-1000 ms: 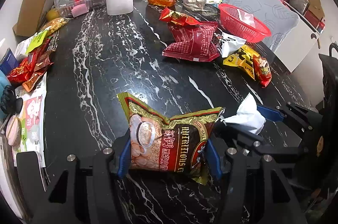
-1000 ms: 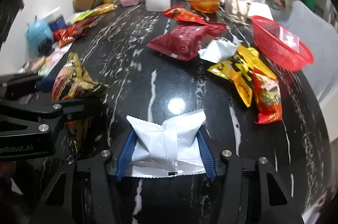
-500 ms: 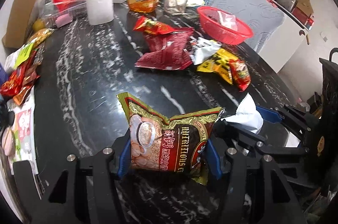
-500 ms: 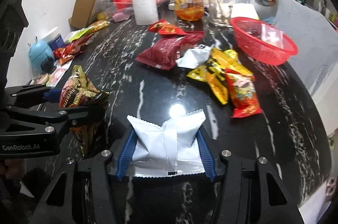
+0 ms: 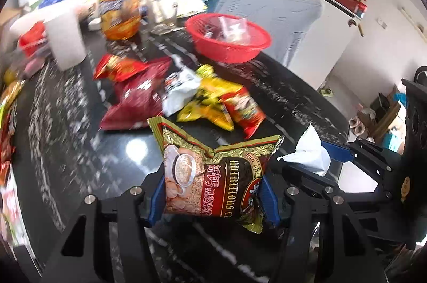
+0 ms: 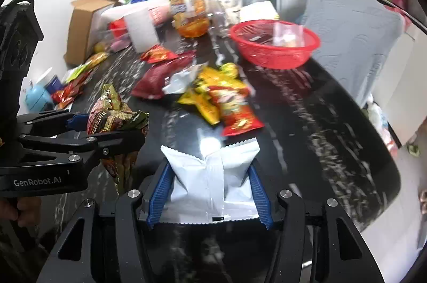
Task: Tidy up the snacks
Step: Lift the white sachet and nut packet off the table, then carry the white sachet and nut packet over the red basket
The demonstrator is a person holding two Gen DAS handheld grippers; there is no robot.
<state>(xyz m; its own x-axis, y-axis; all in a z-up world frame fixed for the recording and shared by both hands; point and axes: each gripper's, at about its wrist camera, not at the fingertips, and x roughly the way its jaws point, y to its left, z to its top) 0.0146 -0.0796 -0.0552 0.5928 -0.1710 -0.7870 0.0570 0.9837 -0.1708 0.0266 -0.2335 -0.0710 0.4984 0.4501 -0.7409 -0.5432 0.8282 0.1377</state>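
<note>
From the left wrist view, the left gripper (image 5: 212, 199) pinches a red-and-gold oat snack bag (image 5: 213, 179) between its blue pads, the bag standing up out of the jaws above the black marble table (image 5: 66, 128). Just to its right, the right gripper (image 5: 324, 157) clamps a white packet (image 5: 309, 153). Ahead of the left tongs lies a heap of snacks: a maroon bag (image 5: 136, 99), a yellow packet (image 5: 210, 101) and a red-orange packet (image 5: 244, 108) touching one another. Farther ahead and to the right stands a red mesh basket (image 5: 229, 41) with a clear packet inside.

From the right wrist view, the right gripper (image 6: 210, 192) is closed on the white packet (image 6: 212, 176), its back seam facing the camera. To its left, the left gripper (image 6: 106, 132) grips the oat snack bag (image 6: 114, 120). The red mesh basket (image 6: 275, 45) sits well ahead, slightly right, beyond the snack heap. The background is blurred.
</note>
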